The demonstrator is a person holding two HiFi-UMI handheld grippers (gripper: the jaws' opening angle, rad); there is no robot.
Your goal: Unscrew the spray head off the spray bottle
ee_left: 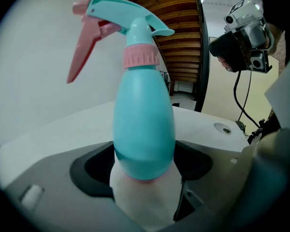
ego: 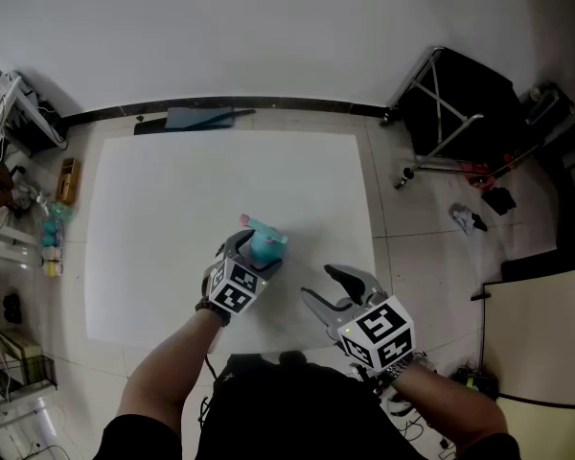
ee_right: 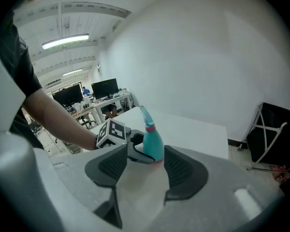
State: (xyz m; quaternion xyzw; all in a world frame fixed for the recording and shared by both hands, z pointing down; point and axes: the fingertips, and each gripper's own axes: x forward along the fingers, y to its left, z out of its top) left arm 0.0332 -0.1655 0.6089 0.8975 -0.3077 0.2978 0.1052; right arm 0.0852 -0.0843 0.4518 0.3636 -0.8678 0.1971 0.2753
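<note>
- Here, our left gripper (ego: 256, 257) clamps the lower body of the teal spray bottle (ee_left: 144, 124), upright on the white table (ego: 172, 199).
- The pink-triggered spray head (ee_left: 123, 18) sits on top.
- Our right gripper (ego: 318, 284) is nearby, jaws apart, empty.

Clamping left gripper (ego: 257, 253) on the spray bottle (ego: 265, 241); holding right gripper (ego: 318, 284) alongside, fingers (ee_right: 110, 166) spread, forearms outstretched.

- We count one spray bottle (ego: 265, 241).
- We count two grippers: the left gripper (ego: 257, 255) and the right gripper (ego: 318, 284).
- We count one white table (ego: 172, 199).
- We count one black folding stand (ego: 457, 103).
</note>
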